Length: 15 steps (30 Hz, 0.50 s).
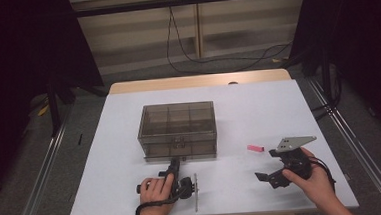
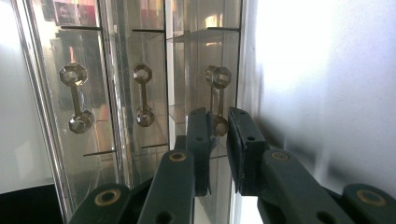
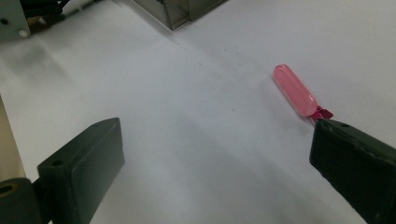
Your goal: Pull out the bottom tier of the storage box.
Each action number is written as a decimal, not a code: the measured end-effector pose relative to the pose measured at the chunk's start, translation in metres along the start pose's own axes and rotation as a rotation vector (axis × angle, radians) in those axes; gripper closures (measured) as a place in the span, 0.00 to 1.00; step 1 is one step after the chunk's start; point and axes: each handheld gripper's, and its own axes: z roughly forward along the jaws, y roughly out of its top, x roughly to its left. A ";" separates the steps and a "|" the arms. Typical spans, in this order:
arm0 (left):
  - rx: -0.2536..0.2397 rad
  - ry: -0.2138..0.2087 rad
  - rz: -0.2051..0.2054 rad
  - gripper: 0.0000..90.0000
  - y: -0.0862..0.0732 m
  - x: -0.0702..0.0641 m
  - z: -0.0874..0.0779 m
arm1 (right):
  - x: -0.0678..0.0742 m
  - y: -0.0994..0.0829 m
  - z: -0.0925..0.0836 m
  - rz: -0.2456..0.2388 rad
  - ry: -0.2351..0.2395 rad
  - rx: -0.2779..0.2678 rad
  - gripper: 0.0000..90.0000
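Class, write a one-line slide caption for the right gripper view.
Open right gripper poised over the white table, a pink tube lying just beyond one jaw tip.

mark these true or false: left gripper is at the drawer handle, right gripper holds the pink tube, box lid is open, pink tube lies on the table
1. The left gripper has its jaws around a handle of the clear drawer box: true.
2. The right gripper holds the pink tube: false, its jaws stand wide open and the tube lies free.
3. The box lid is open: false, it is closed.
4. The pink tube lies on the white table: true.
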 end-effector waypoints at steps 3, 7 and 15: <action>-0.004 0.014 0.006 0.89 0.000 0.000 -0.001 | 0.000 0.000 0.000 0.001 0.002 -0.001 0.03; 0.001 0.005 0.005 0.89 0.000 -0.001 -0.002 | 0.001 0.001 0.001 -0.004 0.003 0.001 0.03; -0.003 0.000 0.019 0.90 0.000 0.001 -0.005 | 0.003 0.002 0.002 -0.010 0.004 0.003 0.03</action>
